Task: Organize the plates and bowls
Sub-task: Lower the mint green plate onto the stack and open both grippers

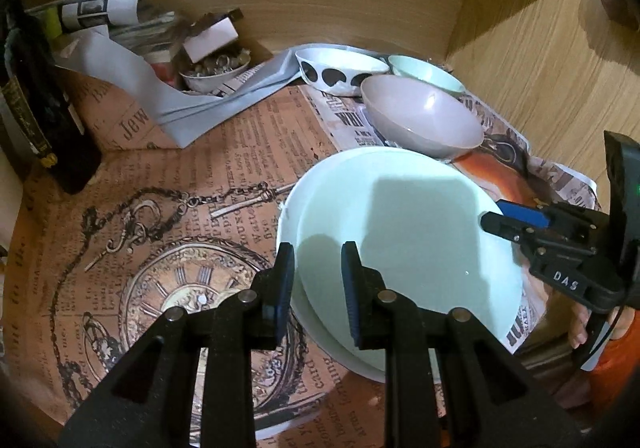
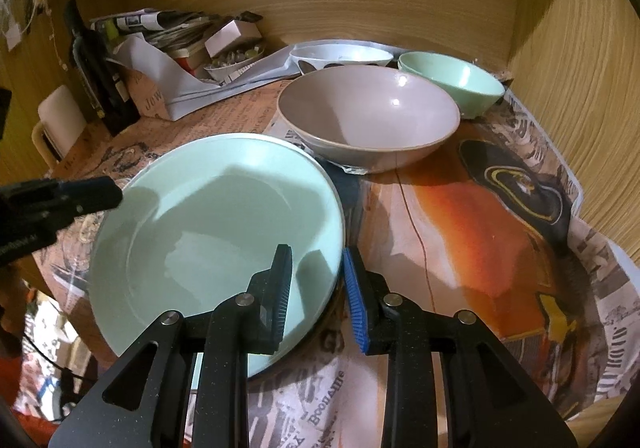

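A pale green plate [image 1: 412, 232] rests on a white plate [image 1: 286, 224] on the newspaper-lined shelf; in the right wrist view the green plate [image 2: 216, 216] fills the lower left. My left gripper [image 1: 318, 288] is open, its fingers straddling the plates' left rim. My right gripper [image 2: 316, 288] is open, straddling the green plate's right rim; it also shows in the left wrist view [image 1: 516, 224]. Behind stand a mauve bowl [image 2: 368, 116], a small green bowl [image 2: 452, 82] and a white bowl with black spots [image 1: 340, 72].
Wooden walls [image 2: 580, 88] close the shelf at the back and right. At the back left are folded newspapers [image 1: 100, 12], a small dish of trinkets [image 1: 214, 70], a dark bottle [image 1: 44, 120] and a paper bag [image 1: 120, 120].
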`<state>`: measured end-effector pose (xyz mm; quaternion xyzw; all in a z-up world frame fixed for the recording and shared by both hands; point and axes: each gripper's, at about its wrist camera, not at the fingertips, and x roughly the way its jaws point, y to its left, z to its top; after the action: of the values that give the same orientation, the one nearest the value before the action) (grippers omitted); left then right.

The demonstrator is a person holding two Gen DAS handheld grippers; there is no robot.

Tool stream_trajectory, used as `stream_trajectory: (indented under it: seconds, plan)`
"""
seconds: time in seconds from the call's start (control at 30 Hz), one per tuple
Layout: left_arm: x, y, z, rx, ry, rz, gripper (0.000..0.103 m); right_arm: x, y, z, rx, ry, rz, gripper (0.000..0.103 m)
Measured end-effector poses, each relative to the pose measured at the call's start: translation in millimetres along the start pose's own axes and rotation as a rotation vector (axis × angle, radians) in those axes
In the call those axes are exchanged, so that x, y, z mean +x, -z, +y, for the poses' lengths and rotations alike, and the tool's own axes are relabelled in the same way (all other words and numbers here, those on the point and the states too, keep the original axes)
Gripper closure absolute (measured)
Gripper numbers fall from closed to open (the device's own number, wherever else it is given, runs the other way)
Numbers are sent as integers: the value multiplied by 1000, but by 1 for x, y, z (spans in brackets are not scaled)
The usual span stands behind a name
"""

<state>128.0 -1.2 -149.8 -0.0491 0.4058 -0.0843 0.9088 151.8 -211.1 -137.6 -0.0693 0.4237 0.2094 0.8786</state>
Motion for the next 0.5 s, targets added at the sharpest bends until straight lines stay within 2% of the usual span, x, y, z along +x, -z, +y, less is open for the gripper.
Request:
stream_trajectory:
  seconds: [0.23, 0.4, 0.5]
  plan:
    - [1, -1, 12, -48, -5, -1, 80, 1, -1, 0, -7, 17, -17, 77]
    - [-5, -5, 8, -33, -4, -16, 80, 2, -4, 0, -12, 16, -25, 77]
    - [-13, -12, 2, -9, -12, -64, 65, 0, -6, -1, -10, 13, -28, 76]
